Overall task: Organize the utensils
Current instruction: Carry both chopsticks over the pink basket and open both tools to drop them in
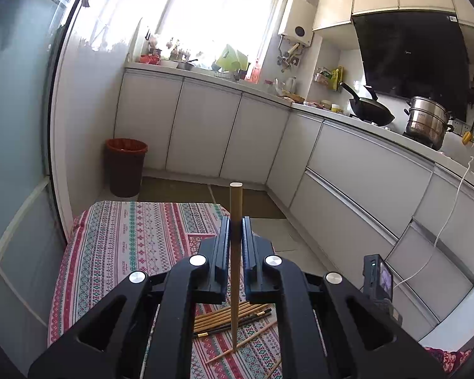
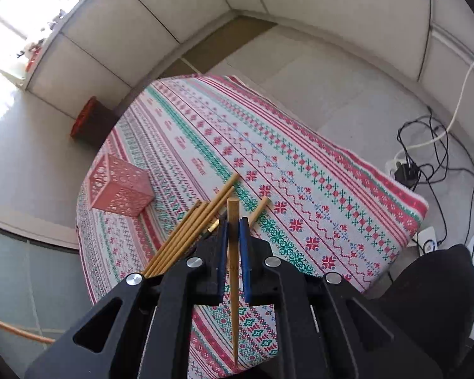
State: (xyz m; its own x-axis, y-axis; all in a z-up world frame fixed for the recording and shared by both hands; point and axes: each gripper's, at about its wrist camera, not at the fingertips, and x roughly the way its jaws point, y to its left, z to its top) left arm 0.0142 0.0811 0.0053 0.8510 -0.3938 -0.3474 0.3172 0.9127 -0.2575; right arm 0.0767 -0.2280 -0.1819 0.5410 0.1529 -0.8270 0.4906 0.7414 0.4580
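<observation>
My left gripper [image 1: 236, 225] is shut on a wooden chopstick [image 1: 236, 202] that stands upright, thick end up, its tip down near the patterned tablecloth [image 1: 120, 240]. My right gripper [image 2: 233, 225] is shut on another wooden chopstick [image 2: 233, 211], held above the cloth [image 2: 300, 170]. A loose pile of several chopsticks [image 2: 202, 218] lies on the cloth just left of the right gripper; it also shows below the left gripper [image 1: 218, 317]. A pink perforated square holder [image 2: 120, 189] stands on the cloth at the left, a small part of it showing behind the left fingers [image 1: 199, 240].
A red-rimmed dark waste bin [image 1: 125, 167] stands on the floor beyond the table. White kitchen cabinets [image 1: 363, 170] run along the back and right. A small camera [image 1: 379, 278] sits at the right. Cables and a power strip [image 2: 407, 170] lie on the floor right of the table.
</observation>
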